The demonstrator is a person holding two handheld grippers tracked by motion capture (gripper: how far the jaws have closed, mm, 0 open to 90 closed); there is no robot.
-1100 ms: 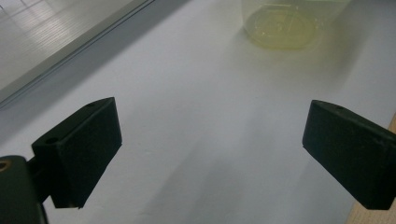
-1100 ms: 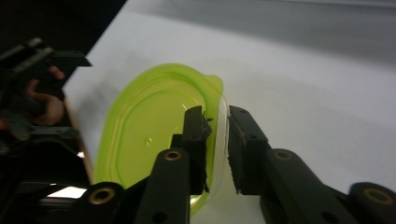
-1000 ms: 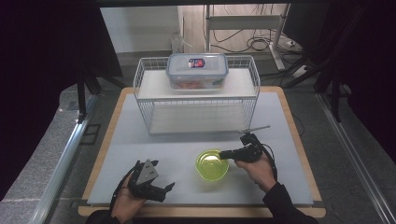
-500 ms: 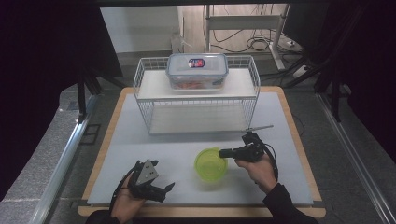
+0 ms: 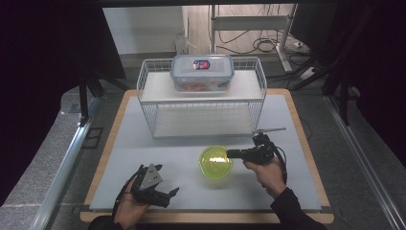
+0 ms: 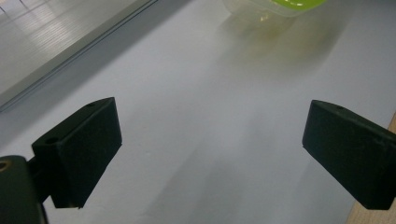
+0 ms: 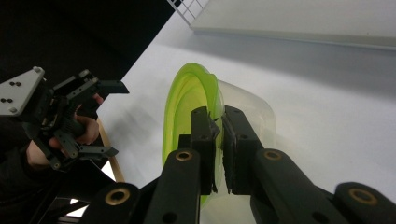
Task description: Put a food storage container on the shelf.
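Observation:
A translucent lime-green bowl [image 5: 215,162] is at the middle front of the table mat. My right gripper [image 5: 230,154] comes at it from the right and is shut on its rim. In the right gripper view the two jaws pinch the bowl [image 7: 187,102] wall, one inside and one outside, at the right gripper [image 7: 217,126]. My left gripper [image 5: 166,181] rests at the front left, open and holding nothing. The left gripper view has the left gripper [image 6: 212,149] over bare mat, with the bowl [image 6: 275,4] far ahead. The left gripper [image 7: 112,119] is also seen past the bowl.
A white wire rack [image 5: 201,103] stands at the back of the mat. On its top shelf sits a clear lidded container [image 5: 202,72]. The wooden table edge [image 5: 206,216] runs along the front. Dark surroundings flank both sides.
The bowl has shifted slightly away from the front edge in the right gripper's hold. The left gripper has stayed put.

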